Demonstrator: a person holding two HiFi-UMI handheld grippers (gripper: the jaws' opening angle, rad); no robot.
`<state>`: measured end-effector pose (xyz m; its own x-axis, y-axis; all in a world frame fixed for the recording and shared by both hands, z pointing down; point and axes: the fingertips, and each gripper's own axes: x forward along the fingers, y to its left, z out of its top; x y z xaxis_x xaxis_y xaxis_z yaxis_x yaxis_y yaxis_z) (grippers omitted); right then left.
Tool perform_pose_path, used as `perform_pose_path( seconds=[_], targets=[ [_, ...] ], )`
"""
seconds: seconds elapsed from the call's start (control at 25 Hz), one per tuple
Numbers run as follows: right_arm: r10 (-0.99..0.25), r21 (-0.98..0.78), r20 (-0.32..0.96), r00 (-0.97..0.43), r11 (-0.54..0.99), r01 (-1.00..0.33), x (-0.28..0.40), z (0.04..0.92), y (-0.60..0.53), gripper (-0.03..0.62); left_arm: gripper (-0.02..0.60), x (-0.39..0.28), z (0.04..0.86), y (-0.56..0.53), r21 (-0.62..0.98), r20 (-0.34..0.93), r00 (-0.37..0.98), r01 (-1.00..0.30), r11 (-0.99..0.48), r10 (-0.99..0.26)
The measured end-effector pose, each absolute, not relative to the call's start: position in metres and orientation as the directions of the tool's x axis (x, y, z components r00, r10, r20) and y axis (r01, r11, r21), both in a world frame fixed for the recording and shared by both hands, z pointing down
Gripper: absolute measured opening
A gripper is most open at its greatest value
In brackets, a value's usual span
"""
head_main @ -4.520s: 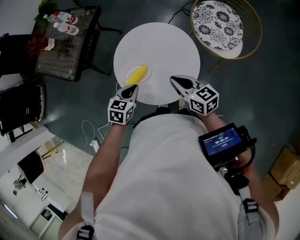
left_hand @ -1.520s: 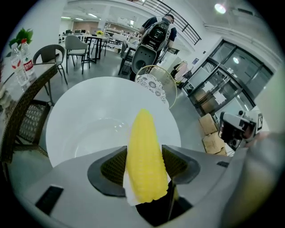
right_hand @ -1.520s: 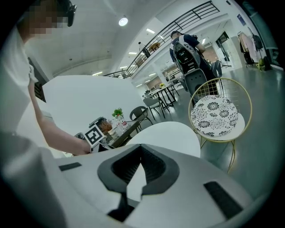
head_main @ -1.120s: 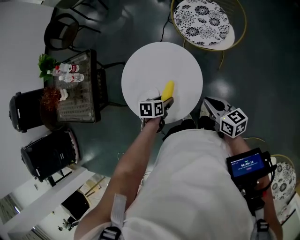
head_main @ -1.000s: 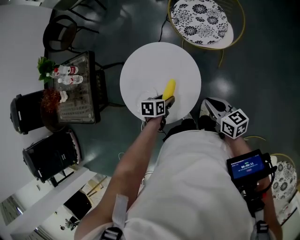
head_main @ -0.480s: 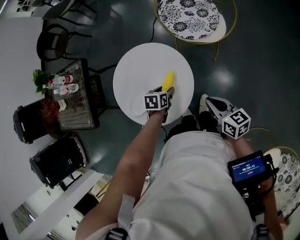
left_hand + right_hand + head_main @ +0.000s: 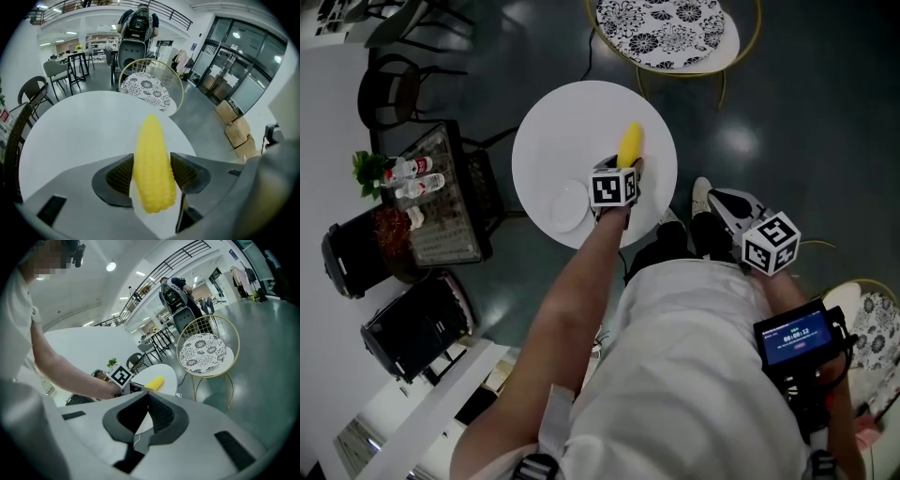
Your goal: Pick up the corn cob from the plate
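Currently held: corn cob (image 7: pixel 629 145), clamped between the two jaws of the left gripper (image 7: pixel 151 176).
Location of cob: upper centre of the head view, over the round white table (image 7: pixel 572 122), clear of the small white plate (image 7: pixel 570 204), which sits lower left of it.
Grip site: the pads press on the thicker rear half, and the tapered front half sticks out past the jaws unsupported.
Right gripper (image 7: pixel 147 413): jaws together with nothing between them, off the table at centre right of the head view.
Risk, slip: the cob is round and tapers forward, so dipping the gripper nose-down would likely let it slide out through the jaws.
Risk, pivot: with a narrow hold on a long body, a quick swing could twist it between the pads.
Risk, consequence: a dropped cob could roll off the table edge.
Long axis: near vertical in the head view, in line with the jaws.
Pointing: narrow tip toward the top of the frame, toward the patterned chair seat (image 7: pixel 666 23); blunt end toward the person.
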<state>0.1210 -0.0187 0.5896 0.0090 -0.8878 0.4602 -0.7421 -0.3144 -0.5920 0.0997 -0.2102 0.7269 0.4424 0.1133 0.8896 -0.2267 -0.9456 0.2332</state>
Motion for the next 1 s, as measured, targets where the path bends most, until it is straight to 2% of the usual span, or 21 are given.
perform_pose_path(
  seconds=[0.52, 1.0],
  targets=[
    [-0.889, -0.596, 0.457, 0.021, -0.323, -0.735, 0.122, 0.591, -0.015, 0.008, 0.255, 0.098, 0.741, -0.206, 0.123, 0.929, 0.357, -0.054, -0.991, 0.096],
    [-0.889, -0.598, 0.458, 0.002, -0.310, -0.739, 0.115, 0.597, -0.013, 0.008, 0.273, 0.094, 0.746, -0.201, 0.091, 0.931, 0.355, 0.015, -0.996, 0.090]
  ],
)
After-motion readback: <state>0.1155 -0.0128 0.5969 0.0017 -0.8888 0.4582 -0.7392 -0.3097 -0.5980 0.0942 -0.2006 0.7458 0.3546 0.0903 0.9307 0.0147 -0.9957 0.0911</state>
